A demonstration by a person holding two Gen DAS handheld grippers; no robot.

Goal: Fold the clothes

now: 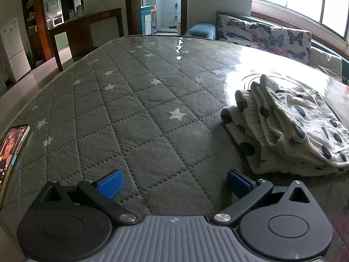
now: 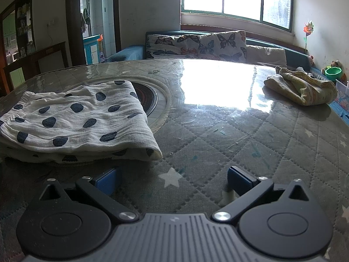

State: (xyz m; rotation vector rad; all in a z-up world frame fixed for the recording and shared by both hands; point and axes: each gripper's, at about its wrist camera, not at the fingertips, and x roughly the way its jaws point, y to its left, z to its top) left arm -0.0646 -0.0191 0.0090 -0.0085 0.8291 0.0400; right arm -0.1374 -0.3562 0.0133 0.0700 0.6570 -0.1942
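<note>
On the desk (image 1: 135, 100), which is covered with a grey quilted cloth printed with white stars under a glossy clear sheet, the left wrist view shows the left gripper (image 1: 173, 180) low over the near part of the surface. Its jaws stand wide apart with nothing between them, blue pads facing inward. Ahead and to the right lies the folded polka-dot garment (image 1: 290, 126), white with dark blue spots, its stacked layers showing at the near left edge. It rests partly over a round inset plate (image 1: 244, 80) in the desk. A phone (image 1: 9, 150) with a lit screen lies at the far left edge. Beyond the desk stands a sofa with butterfly-print cushions (image 1: 266, 35) below a bright window, and a white fridge (image 1: 12, 48) is at the left.

In the right wrist view, the right gripper (image 2: 173, 180) also sits low over the quilted cover, jaws apart and holding nothing. The polka-dot garment (image 2: 76, 120) lies ahead and to the left, flat and folded, its rounded fold corner just beyond the left blue pad; I cannot tell whether they touch. It covers the left part of the round inset plate (image 2: 159, 100). Well apart, at the far right of the desk, lies a crumpled yellowish garment (image 2: 303, 87). A green bowl-like toy (image 2: 332, 73) sits beyond it by the wall.
</note>
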